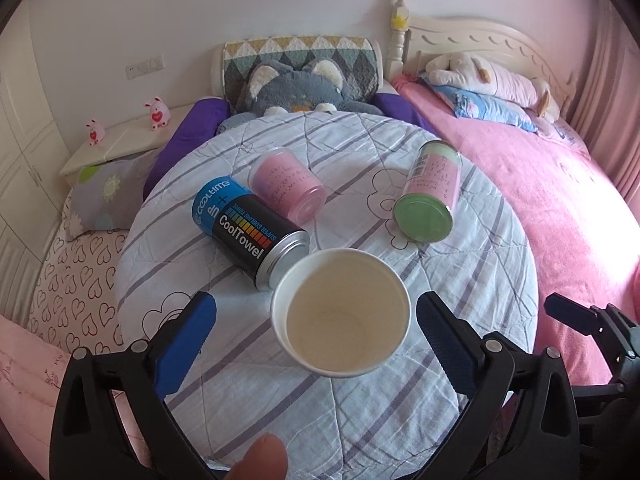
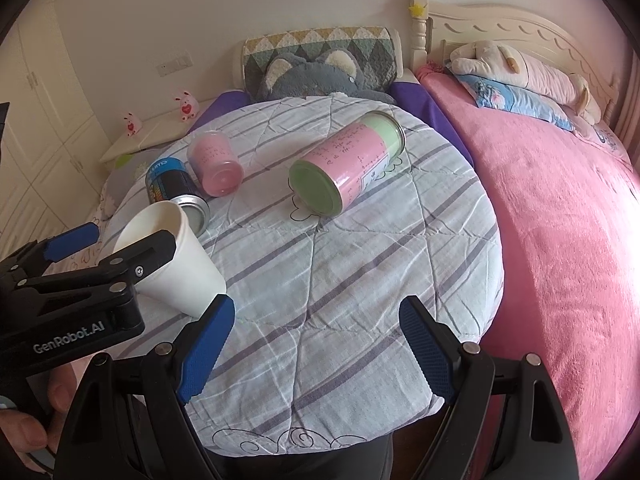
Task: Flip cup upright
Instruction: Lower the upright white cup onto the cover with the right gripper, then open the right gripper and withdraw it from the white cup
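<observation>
A white paper cup point(image 1: 342, 314) stands mouth-up on the striped quilt-covered round surface point(image 1: 460, 280), empty inside. My left gripper point(image 1: 316, 320) is open, its blue fingers on either side of the cup and apart from it. In the right wrist view the cup point(image 2: 176, 262) stands at the left, tilted looking through the fisheye, with the left gripper's fingers point(image 2: 72, 242) around it. My right gripper point(image 2: 316, 334) is open and empty, above the quilt to the right of the cup.
Three canisters lie on their sides beyond the cup: a black and blue CoolTowel can point(image 1: 250, 228), a pink one point(image 1: 286, 184) and a pink and green one point(image 1: 430, 192). A pink bed point(image 1: 540, 200) lies right, a grey plush toy point(image 1: 296, 88) behind.
</observation>
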The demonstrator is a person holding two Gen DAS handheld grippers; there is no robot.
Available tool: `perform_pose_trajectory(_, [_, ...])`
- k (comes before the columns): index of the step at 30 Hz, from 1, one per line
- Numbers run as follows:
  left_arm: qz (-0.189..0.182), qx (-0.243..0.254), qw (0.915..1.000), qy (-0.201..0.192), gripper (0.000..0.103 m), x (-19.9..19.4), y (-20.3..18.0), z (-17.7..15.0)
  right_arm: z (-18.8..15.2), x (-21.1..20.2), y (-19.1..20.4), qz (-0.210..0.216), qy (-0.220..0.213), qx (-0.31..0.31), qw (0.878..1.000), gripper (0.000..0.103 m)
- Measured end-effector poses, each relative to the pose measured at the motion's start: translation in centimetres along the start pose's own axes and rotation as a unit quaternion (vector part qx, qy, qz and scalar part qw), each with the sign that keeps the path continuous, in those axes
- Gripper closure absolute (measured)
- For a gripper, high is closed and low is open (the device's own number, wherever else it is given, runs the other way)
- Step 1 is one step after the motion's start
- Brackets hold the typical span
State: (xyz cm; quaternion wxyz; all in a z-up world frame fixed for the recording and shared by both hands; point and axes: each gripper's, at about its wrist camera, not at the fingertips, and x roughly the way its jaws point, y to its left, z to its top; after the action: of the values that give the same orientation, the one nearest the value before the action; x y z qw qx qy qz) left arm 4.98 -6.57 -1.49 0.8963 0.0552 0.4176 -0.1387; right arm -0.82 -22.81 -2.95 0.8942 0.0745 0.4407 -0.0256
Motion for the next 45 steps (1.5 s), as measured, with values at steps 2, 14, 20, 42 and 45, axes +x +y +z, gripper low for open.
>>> perform_pose_trajectory(2, [-0.001,-0.003,1.0,-0.002,0.001,-0.2,0.1,0.1,0.1,-0.1,0.1,0.0,-0.003,-0.001,1.0,0.017])
perform_pose_trajectory(14, [0.003,-0.011,0.9998,-0.014,0.001,-1.9,0.8,0.1,0.0,-0.8,0.8,0.005,-0.012,-0.009,1.0,0.017])
perform_pose_trajectory(20, [0.031,-0.006,0.9982,-0.051,0.001,-5.9,2.0,-0.9,0.1,-3.1,2.1,0.008,-0.045,-0.026,0.999,0.017])
perform_pose_trajectory(42, [0.075,-0.03,0.9953,-0.054,0.0,-14.3,4.8,-9.9,-5.3,-9.6,6.1,0.002,-0.087,-0.055,0.995,0.017])
perform_pose_trajectory(45, [0.074,-0.029,0.9952,-0.057,0.0,-14.6,4.6,-10.3,-5.8,-10.2,6.2,0.001,-0.091,-0.055,0.994,0.017])
